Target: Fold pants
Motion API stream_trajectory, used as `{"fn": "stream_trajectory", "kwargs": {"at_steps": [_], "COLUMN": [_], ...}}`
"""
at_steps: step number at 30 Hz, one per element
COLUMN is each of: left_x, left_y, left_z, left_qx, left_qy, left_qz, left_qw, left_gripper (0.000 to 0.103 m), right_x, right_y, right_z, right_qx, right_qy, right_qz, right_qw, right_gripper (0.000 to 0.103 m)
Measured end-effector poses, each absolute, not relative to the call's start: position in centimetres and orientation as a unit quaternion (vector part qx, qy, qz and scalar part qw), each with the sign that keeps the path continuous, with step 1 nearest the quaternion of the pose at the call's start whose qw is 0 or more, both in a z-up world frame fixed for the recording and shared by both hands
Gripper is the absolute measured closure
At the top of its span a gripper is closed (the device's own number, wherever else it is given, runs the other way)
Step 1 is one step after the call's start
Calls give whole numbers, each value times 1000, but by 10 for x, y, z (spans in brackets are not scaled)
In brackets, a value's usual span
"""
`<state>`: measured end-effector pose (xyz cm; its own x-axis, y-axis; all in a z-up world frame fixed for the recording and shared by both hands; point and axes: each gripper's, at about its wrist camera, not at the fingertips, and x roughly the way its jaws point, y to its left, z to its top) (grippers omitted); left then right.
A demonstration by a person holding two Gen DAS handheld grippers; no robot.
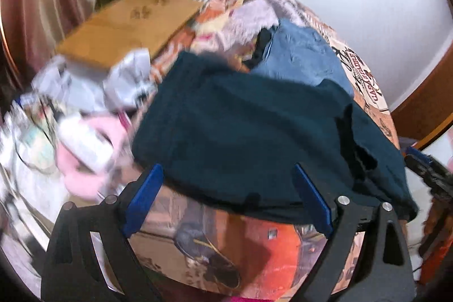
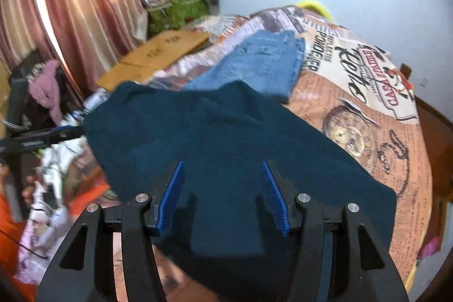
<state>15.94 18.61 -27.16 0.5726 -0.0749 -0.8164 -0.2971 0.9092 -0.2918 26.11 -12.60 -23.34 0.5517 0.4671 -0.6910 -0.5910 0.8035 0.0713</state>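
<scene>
Your left gripper (image 1: pixel 228 169) has its jaws spread wide, nothing between them; it hovers at the near edge of the pants (image 1: pixel 254 137), blue fingers (image 1: pixel 147 188) straddling the hem side. Your right gripper (image 2: pixel 223 169) is also apart, fingers (image 2: pixel 171 197) over the same pants (image 2: pixel 220 149), holding nothing.

Pants are dark teal, lying flat on the bed (image 2: pixel 382 132) in a folded, roughly rectangular slab. Long axis in the right wrist view runs from upper left, near the bed's left edge, down to lower right toward you. In the left wrist view the right end droops over the bed edge with some bunching. Can't tell which end is the waistband.

Blue jeans (image 2: pixel 260 61) sit just beyond the pants, the teal fabric overlapping their near edge. Cardboard (image 2: pixel 158 55) lies at the far left of the bed. Left wrist view is motion-blurred, so detail on the clutter at left is unreadable.
</scene>
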Motion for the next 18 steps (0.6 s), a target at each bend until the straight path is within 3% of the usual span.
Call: {"fn": "stream_trajectory", "kwargs": {"at_steps": [8,18], "left_x": [167,191], "left_y": [190,194], "left_z": [-330,-341], "left_qx": [-304,-327], "left_qy": [511,482], "left_qz": [19,20], "left_qw": [804,813], "left_gripper": [10,9], "right_x": [274,272], "right_y": [-130,-126], "right_z": [-264,-274], "right_qx": [-79,-104], "right_qy": [421,429], "right_qz": [269,272], "right_qw": [862,855], "right_gripper": [51,49]}}
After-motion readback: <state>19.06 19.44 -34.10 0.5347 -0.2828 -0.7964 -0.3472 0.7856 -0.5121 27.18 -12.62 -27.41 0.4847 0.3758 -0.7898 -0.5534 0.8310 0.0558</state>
